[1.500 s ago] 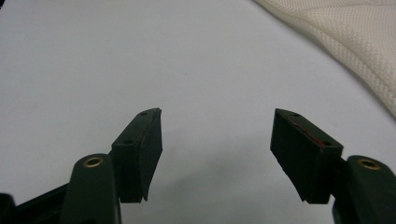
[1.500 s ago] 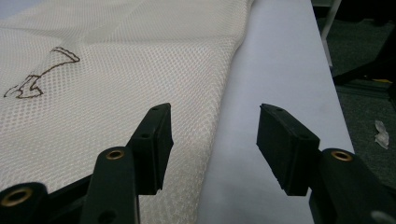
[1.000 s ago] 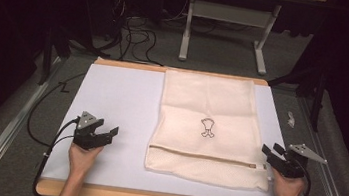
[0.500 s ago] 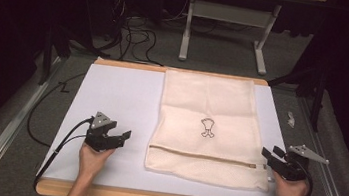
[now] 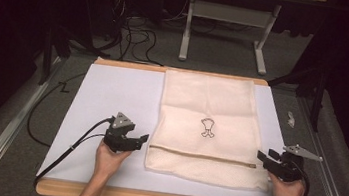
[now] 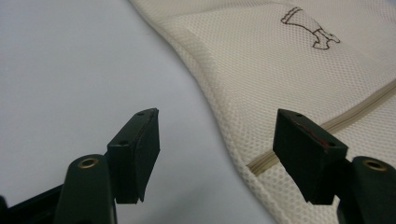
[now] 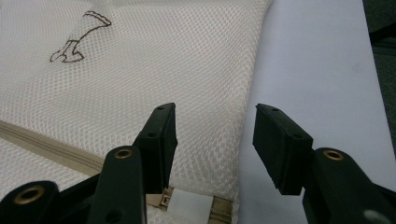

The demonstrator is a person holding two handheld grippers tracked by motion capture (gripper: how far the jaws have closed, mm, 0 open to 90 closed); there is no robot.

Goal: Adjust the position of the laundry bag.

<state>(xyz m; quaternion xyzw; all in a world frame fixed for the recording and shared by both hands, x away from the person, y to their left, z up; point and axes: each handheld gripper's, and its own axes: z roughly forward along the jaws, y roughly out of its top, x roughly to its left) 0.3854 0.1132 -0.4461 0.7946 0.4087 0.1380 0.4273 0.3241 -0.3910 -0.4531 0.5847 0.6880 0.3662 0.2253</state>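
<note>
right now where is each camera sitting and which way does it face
High view: above the person's table edge, facing forward and down on the mesh bag; both hands, left tongs and right tongs show.
Left gripper view: on the left tongs, facing the bag's left edge.
Right gripper view: on the right tongs, facing its right edge.
Shared: the bag's zipper and printed emblem.

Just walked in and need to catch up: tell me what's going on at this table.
A person holds a gripper in each hand at the near edge of a table covered with a white sheet. A cream mesh laundry bag lies flat on it, its zipper running across near the bottom. The left gripper sits open at the bag's left edge and the right gripper open at its right edge, by the zipper's end. Neither grips the bag yet.
</note>
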